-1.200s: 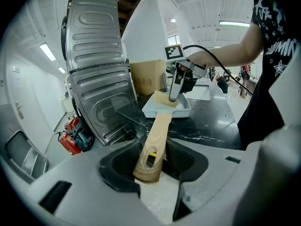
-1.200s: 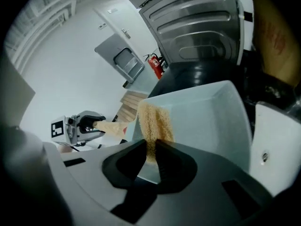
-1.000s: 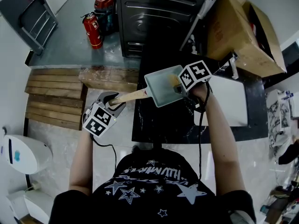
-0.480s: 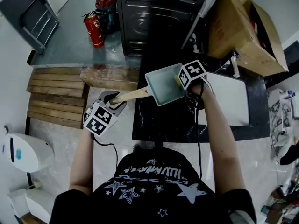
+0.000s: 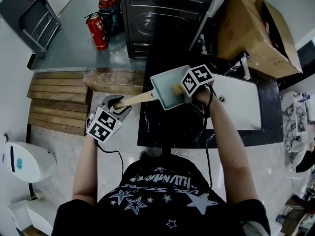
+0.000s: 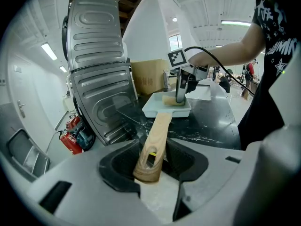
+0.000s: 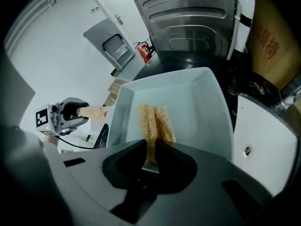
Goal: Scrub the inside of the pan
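Note:
A square pale-blue pan with a wooden handle is held over the black counter. My left gripper is shut on the end of the handle. My right gripper points steeply down into the pan and is shut on a yellow sponge. The sponge rests against the pan floor near its middle. In the left gripper view the pan lies straight ahead, and the right gripper stands in it over the sponge.
The black counter carries a white sink to the right of the pan. Behind are a dark metal appliance and a cardboard box. A red fire extinguisher and wooden planks lie at the left.
My right gripper has slid the sponge leftward across the pan, from its right side toward the middle. The left gripper keeps its hold on the handle in the same place.

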